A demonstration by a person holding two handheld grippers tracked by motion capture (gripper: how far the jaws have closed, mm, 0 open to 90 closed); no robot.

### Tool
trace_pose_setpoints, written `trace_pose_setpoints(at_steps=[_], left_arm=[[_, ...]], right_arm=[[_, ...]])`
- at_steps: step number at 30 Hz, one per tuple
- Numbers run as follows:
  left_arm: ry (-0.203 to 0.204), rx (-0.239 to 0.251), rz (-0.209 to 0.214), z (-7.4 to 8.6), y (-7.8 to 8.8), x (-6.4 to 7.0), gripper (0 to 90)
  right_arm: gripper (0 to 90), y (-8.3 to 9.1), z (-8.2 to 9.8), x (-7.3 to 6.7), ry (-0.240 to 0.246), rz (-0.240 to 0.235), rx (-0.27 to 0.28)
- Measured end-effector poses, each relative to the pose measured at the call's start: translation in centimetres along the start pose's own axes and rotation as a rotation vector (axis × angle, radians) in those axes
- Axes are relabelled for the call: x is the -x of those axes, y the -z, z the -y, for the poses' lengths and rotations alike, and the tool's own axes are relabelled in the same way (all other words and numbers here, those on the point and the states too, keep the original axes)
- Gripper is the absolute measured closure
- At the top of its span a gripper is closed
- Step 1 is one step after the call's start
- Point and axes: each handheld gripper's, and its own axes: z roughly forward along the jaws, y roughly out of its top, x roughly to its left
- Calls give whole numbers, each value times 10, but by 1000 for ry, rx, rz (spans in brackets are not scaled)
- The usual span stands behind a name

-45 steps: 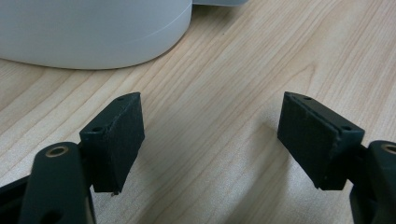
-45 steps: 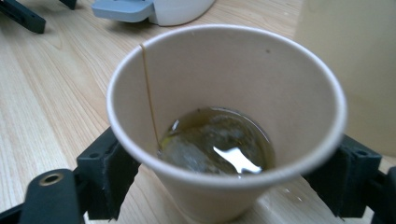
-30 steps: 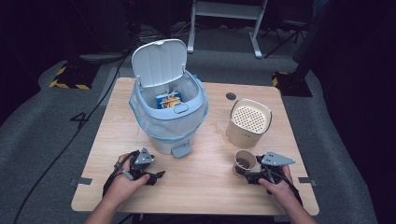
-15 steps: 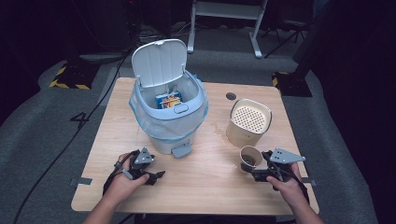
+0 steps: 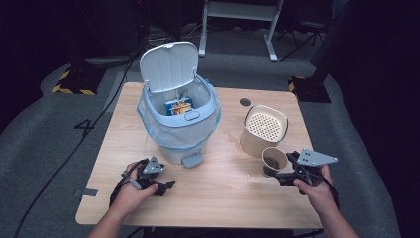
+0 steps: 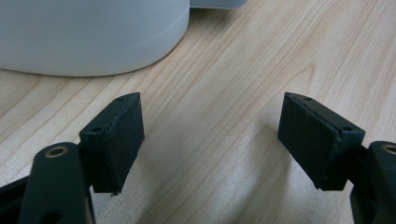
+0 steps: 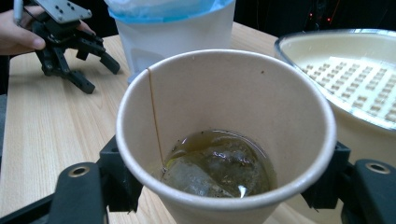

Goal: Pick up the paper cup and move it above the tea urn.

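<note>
One paper cup point(image 7: 226, 140) is the thing in hand: it stands at the near right of the wooden table point(image 5: 223, 198), just beside a cream container with a perforated strainer lid point(image 5: 264, 130). A shallow pool of brown liquid with a sodden tea bag point(image 7: 205, 175) lies in its bottom. The right gripper point(image 5: 283, 174) has the cup between its jaws, one pad on each side of the wall below the rim; the jaws have just been closing and now squeeze it, gently enough that the rim keeps its round. Holding low and level looks meant to keep the dregs from slopping out.

The strainer container sits right beside the cup, probably so the liquid can be drained off through the holes. Farther left, mid-table, a pale blue pedal bin point(image 5: 179, 130) lined with a plastic bag point(image 5: 148, 130) stands with its lid point(image 5: 168, 66) flipped up, ready to receive waste; a blue and orange carton point(image 5: 178, 105) already lies inside.

The left gripper point(image 5: 161, 184) rests at the near left close to the bin's base, jaws wide and with bare table between them, seemingly waiting
</note>
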Motion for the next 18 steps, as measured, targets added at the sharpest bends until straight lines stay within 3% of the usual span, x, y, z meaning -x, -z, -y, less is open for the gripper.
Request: trace_pose_setpoints(at_steps=[18], left_arm=[[3,2,-8,0,0,0,239]], right_arm=[[298,17,-49,17,17,-30,0]])
